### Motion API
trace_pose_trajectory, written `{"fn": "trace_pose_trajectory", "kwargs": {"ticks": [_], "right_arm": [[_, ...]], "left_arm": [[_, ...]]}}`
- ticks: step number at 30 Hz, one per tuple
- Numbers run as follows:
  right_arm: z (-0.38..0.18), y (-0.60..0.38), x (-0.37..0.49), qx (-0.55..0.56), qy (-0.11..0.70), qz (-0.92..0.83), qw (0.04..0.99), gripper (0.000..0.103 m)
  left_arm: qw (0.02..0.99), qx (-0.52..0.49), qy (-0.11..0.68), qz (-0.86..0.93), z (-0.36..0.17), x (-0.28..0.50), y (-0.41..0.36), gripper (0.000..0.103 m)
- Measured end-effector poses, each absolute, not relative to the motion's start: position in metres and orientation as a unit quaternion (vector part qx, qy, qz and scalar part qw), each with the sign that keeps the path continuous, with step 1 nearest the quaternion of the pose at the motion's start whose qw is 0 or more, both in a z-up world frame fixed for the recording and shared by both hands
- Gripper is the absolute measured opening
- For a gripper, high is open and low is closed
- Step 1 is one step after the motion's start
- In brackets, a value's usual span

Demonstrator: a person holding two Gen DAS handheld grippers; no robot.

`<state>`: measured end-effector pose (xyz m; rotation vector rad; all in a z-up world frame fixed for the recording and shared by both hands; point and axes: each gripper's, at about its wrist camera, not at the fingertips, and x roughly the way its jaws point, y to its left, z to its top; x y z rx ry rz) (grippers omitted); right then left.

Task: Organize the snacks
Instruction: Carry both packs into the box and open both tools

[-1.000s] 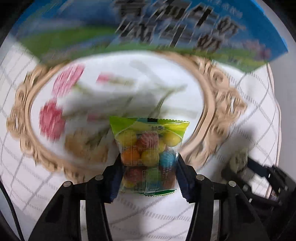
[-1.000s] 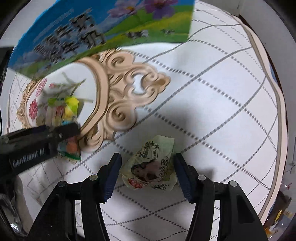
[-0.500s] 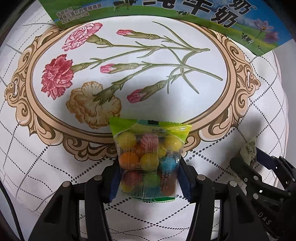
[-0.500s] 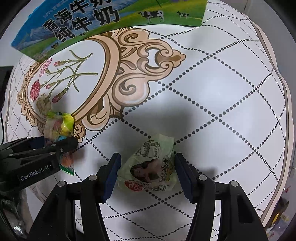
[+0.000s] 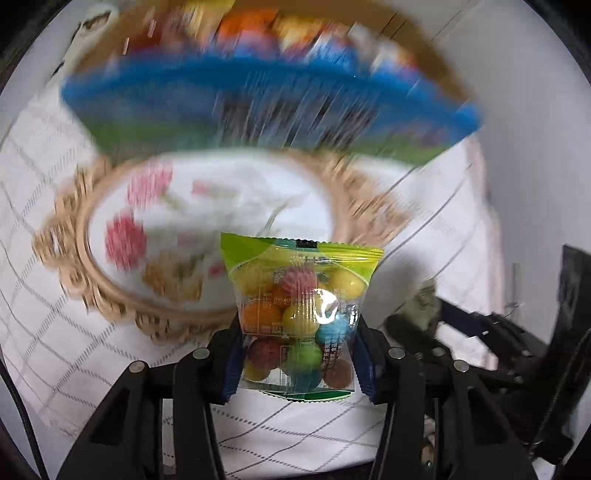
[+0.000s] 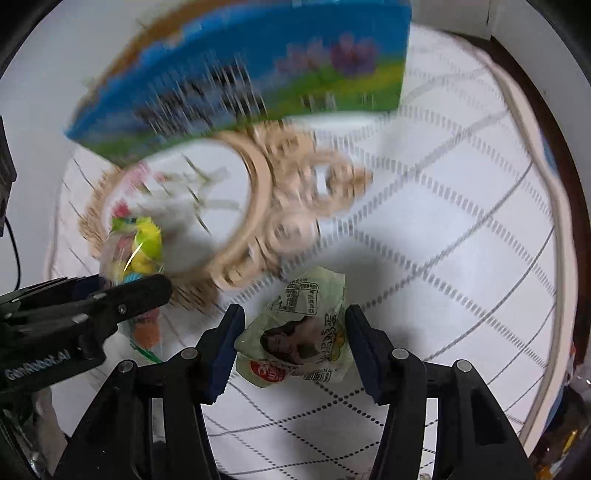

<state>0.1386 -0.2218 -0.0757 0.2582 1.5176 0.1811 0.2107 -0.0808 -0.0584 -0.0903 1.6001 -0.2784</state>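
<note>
A clear bag of coloured candy balls (image 5: 299, 317) with a green top hangs above the tablecloth, and my left gripper (image 5: 295, 354) is shut on its sides. The same bag (image 6: 136, 243) and left gripper (image 6: 147, 291) show at the left of the right wrist view. My right gripper (image 6: 295, 339) is closing on a pale green snack packet (image 6: 303, 325) with a printed picture. Its pads press the packet's sides and a shadow lies under it. The right gripper (image 5: 413, 317) is blurred at the right of the left wrist view.
A blue and green milk carton box (image 5: 258, 110) stands at the back, blurred, with several coloured snacks (image 5: 258, 22) in its open top. The box (image 6: 240, 85) borders a floral medallion (image 5: 207, 206) on the white dotted tablecloth (image 6: 443, 221). The table edge (image 6: 554, 206) curves along the right.
Both grippers have risen with their packets, and the views are now motion-blurred. The box's open top with snacks inside has come into the left wrist view.
</note>
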Motion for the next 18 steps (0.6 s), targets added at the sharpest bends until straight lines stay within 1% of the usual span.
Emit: {"fn": "trace_pose_trajectory", "kwargs": {"ticks": [4,9,11,13,18], "right_arm": [[-0.027,-0.236,0.173,0.137,0.648,0.095,0.743,0.059],[0.023,-0.232,0.237,0.138,0.608,0.115,0.773,0.059],[0.031,-0.231,0.266,0.129,0.599,0.116,0.782,0.059],[0.030,-0.225,0.299,0.119,0.600,0.114,0.783,0.059],[0.000,-0.217,0.354,0.124,0.635,0.118,0.753,0.059]], "left_arm": [[0.705,-0.074,0.688,-0.157,-0.010,0.254,-0.082,0.047],[0.727,-0.065,0.666,-0.152,0.014,0.318,-0.075,0.047],[0.723,-0.050,0.674,-0.143,0.007,0.349,-0.074,0.047],[0.704,-0.045,0.695,-0.137,-0.012,0.379,-0.074,0.047],[0.659,-0.044,0.742,-0.116,-0.063,0.425,-0.064,0.047]]}}
